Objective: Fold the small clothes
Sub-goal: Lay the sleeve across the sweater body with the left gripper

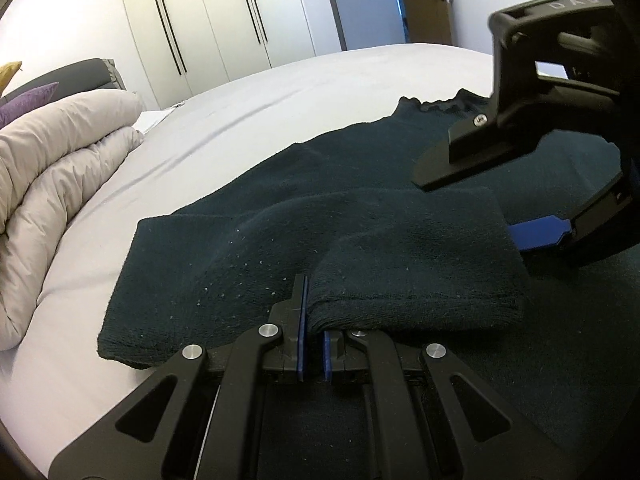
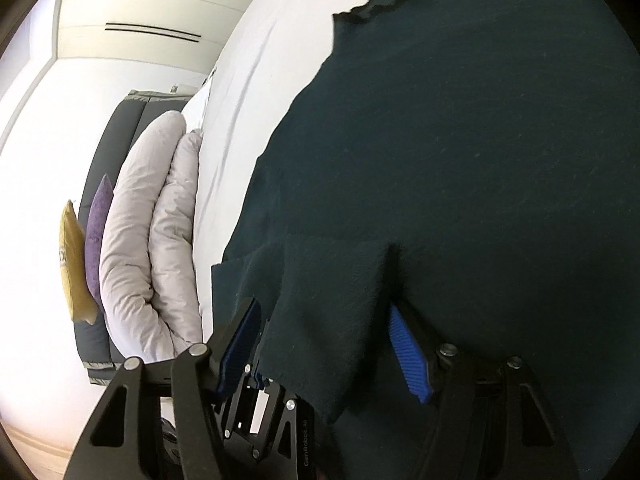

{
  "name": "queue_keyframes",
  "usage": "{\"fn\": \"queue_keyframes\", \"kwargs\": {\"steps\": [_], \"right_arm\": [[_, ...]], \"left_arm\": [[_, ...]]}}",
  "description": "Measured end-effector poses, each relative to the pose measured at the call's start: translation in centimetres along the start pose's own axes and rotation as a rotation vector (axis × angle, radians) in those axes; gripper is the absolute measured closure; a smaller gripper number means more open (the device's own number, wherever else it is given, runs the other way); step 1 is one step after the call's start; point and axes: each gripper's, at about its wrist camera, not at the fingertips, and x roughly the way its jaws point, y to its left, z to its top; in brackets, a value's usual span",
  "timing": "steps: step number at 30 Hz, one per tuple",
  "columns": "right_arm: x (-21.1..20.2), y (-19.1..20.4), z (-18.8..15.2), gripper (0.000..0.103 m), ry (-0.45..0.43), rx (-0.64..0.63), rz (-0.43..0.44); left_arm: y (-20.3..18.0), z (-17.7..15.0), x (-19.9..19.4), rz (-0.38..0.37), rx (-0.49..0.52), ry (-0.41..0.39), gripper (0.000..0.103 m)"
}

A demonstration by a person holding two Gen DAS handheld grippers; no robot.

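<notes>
Sweater [image 1: 360, 184], dark green and knitted, is lying on a white bed [image 1: 280, 92] beside a rolled duvet [image 1: 60, 160]; wardrobes [image 1: 200, 20] are standing beyond. Left tool [image 1: 314, 332] is pinching its folded sleeve; right tool [image 2: 324, 344] is gaping around a fold.

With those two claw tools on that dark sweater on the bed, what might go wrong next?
1. The left gripper, jaws shut, pinches only the edge of the folded sleeve; a tug could slip it free and undo the fold.
2. The right gripper has its jaws open around a flap of the sweater; closing carelessly could grab extra layers and bunch it.
</notes>
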Motion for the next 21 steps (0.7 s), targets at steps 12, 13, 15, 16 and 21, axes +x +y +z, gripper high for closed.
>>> {"fn": "queue_keyframes", "kwargs": {"steps": [12, 13, 15, 16, 21], "right_arm": [[1.5, -0.7, 0.1, 0.093, 0.043, -0.021, 0.001], [1.3, -0.5, 0.3, 0.094, 0.034, -0.042, -0.006], [0.3, 0.3, 0.7, 0.094, 0.007, -0.097, -0.033], [-0.4, 0.7, 1.0, 0.094, -0.011, -0.122, -0.049], [-5.4, 0.7, 3.6, 0.094, -0.130, -0.190, -0.143]], "left_arm": [[0.2, 0.1, 0.2, -0.007, -0.005, 0.007, 0.097], [0.3, 0.2, 0.1, -0.015, -0.008, 0.007, 0.095], [0.7, 0.4, -0.4, -0.056, -0.024, -0.006, 0.092], [0.8, 0.6, -0.9, -0.083, -0.034, -0.024, 0.089], [3.2, 0.6, -4.8, -0.238, -0.160, -0.114, 0.081]]}}
